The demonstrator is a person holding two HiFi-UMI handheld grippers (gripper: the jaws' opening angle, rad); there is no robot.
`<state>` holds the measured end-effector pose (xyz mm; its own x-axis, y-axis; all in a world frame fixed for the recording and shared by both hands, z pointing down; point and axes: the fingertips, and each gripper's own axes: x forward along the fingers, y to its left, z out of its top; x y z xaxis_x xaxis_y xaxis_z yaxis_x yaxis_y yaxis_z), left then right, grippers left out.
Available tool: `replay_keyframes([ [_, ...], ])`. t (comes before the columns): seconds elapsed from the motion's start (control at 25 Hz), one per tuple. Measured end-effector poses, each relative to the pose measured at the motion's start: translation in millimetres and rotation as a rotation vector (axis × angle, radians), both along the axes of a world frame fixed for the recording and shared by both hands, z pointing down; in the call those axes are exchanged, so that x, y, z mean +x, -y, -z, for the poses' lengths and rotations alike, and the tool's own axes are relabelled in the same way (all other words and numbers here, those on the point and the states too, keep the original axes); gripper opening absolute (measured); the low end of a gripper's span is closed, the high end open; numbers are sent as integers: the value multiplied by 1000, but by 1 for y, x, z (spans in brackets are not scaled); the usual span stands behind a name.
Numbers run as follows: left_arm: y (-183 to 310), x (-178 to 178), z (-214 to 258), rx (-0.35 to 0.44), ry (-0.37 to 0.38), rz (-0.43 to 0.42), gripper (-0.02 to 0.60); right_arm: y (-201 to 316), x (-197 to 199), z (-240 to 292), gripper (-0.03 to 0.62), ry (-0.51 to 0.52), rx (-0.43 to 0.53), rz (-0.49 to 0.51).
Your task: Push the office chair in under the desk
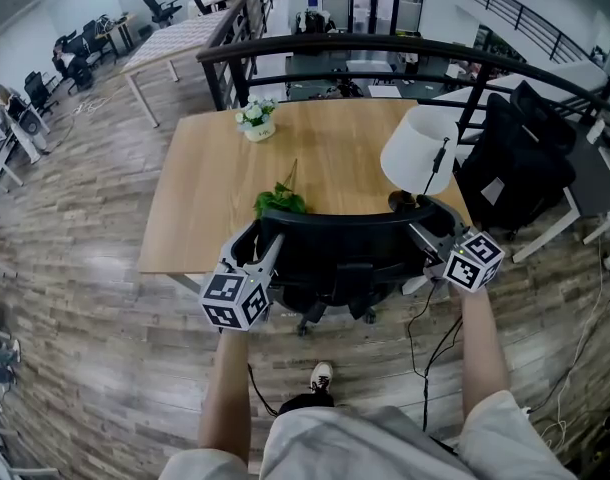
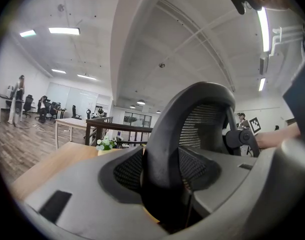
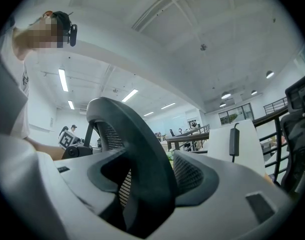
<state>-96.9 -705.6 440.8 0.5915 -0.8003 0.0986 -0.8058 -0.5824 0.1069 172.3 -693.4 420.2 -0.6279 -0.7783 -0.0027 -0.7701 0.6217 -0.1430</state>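
Observation:
The black mesh office chair (image 1: pixel 335 258) stands at the near edge of the wooden desk (image 1: pixel 210 183), its seat tucked beneath the top and its backrest facing me. My left gripper (image 1: pixel 257 253) is shut on the backrest's left edge. My right gripper (image 1: pixel 425 236) is shut on the right edge. In the left gripper view the curved chair frame (image 2: pixel 165 149) fills the gap between the grey jaws of the left gripper (image 2: pixel 162 189). The right gripper view shows the same frame (image 3: pixel 137 154) clamped in the right gripper (image 3: pixel 147 196).
On the desk stand a white lamp (image 1: pixel 419 150), a small flower pot (image 1: pixel 256 120) and a green sprig (image 1: pixel 280 201). A black bag (image 1: pixel 515 163) sits to the right of the desk. A dark railing (image 1: pixel 345 48) runs behind it. A cable (image 1: pixel 425 353) trails on the wood floor by my shoe (image 1: pixel 321 376).

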Motion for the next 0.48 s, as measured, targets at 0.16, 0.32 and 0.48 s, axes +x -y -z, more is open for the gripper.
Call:
replay_keyframes([
  [0.16,3,3,0,4,6,-3,256,5,2,2,278,-7,3,-2],
  [0.32,5,10,-2,3,12,-6,258,11,9,0,279,-2,5,-3],
  [0.48,7,12,-1,5,18,-11,259,13,10,3,281,-10,11,7],
])
